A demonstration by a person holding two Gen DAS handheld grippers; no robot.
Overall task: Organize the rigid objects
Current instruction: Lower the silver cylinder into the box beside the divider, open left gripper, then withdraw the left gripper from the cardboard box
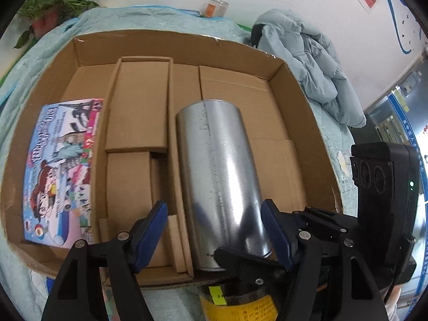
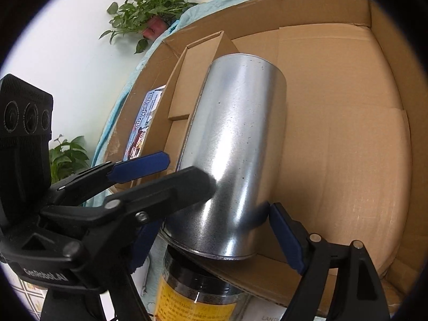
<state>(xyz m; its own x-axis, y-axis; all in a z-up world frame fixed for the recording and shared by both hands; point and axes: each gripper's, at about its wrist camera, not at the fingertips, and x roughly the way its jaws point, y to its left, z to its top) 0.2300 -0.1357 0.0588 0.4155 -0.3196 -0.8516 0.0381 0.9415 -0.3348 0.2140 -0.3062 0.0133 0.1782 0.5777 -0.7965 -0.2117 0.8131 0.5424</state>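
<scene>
1. One bare silver tin [image 1: 219, 176] is seen lying on its side in the open cardboard box [image 1: 302, 99], in the wide right-hand part beside a cardboard divider [image 1: 175, 160]. Its near end is at the box's near wall. No label is carried on it.
2. The left gripper [image 1: 214, 206] is placed around the tin's near end. Its jaws are released: one pad [image 1: 156, 224] is kept clear of the metal, while the other is against it.
3. "GenRobot.AI" can be read in white on the left gripper's body in the right wrist view.
4. The right gripper [image 2: 211, 219] is also set astride the tin; whether it is clenched cannot be told, since one finger is hidden.
5. A colourful picture box [image 1: 58, 171] is laid flat at the carton's left; its print is not legible.
6. A jar with a yellow label [image 2: 187, 307] is seen below the tin's end, its writing too small to read.
</scene>
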